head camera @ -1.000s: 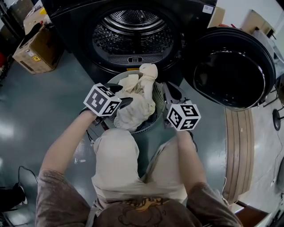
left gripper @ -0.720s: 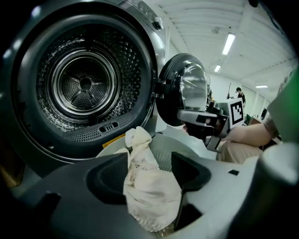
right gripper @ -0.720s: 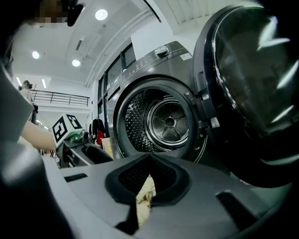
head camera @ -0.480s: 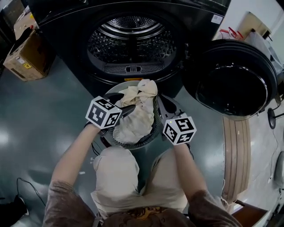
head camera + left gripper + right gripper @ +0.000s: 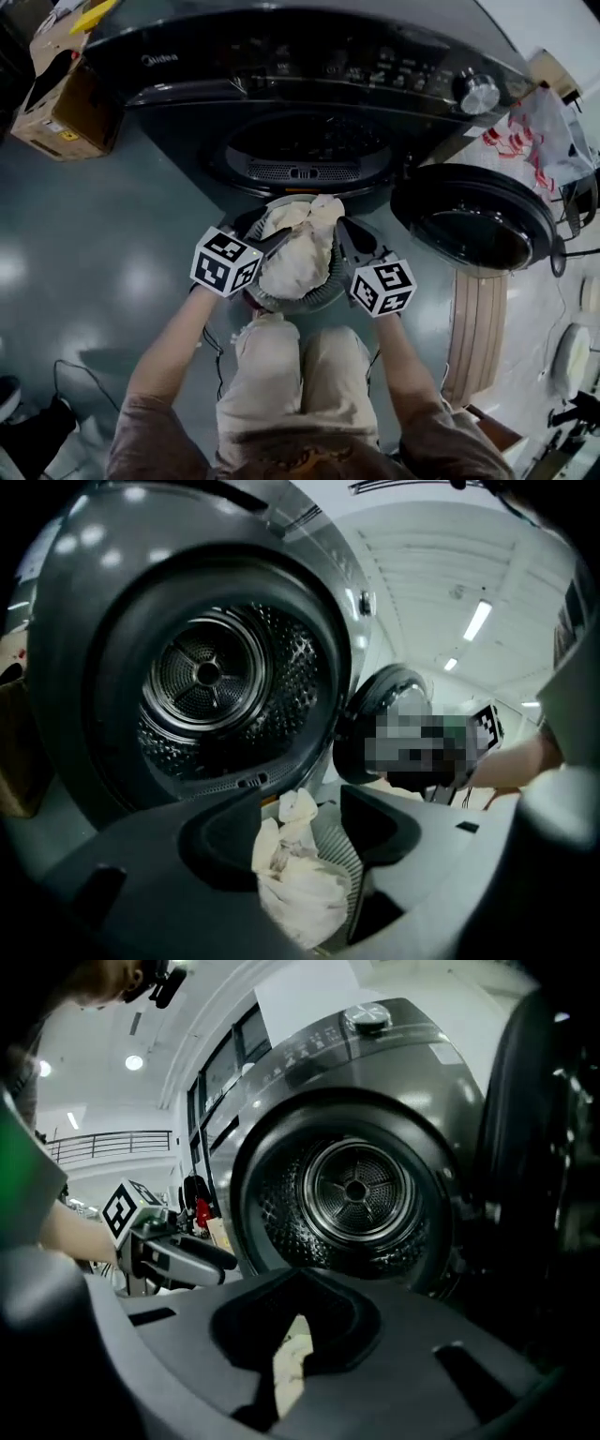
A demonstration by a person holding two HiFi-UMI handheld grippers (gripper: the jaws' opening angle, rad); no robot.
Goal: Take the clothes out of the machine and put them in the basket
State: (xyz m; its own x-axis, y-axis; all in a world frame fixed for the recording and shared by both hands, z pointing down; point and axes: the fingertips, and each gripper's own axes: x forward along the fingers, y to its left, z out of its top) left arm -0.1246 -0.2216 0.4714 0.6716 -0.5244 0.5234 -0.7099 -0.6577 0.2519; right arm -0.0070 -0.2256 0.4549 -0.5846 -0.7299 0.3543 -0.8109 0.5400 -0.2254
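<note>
Cream clothes (image 5: 295, 258) are heaped in the grey basket (image 5: 322, 298) on the floor, in front of the machine (image 5: 309, 84). Its drum (image 5: 202, 677) looks emptied, so one last check inside is advised. Meanwhile the left tongs (image 5: 300, 797), apart on nothing, and the right tongs (image 5: 298, 1283), drawn together and empty, are best kept clear of the pile. Glossy grey floor (image 5: 112, 253) is seen all round, with a cardboard box (image 5: 61, 103) at the left and the open door (image 5: 473, 220) at the right.

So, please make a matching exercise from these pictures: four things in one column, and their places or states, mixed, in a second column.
Things:
1. drum
2. machine door
3. clothes
4. cardboard box

Places or states:
A. on the floor, left of the machine in the head view
B. piled in the basket
C. empty
D. swung open, at the right

Pairs: 1-C, 2-D, 3-B, 4-A.
</note>
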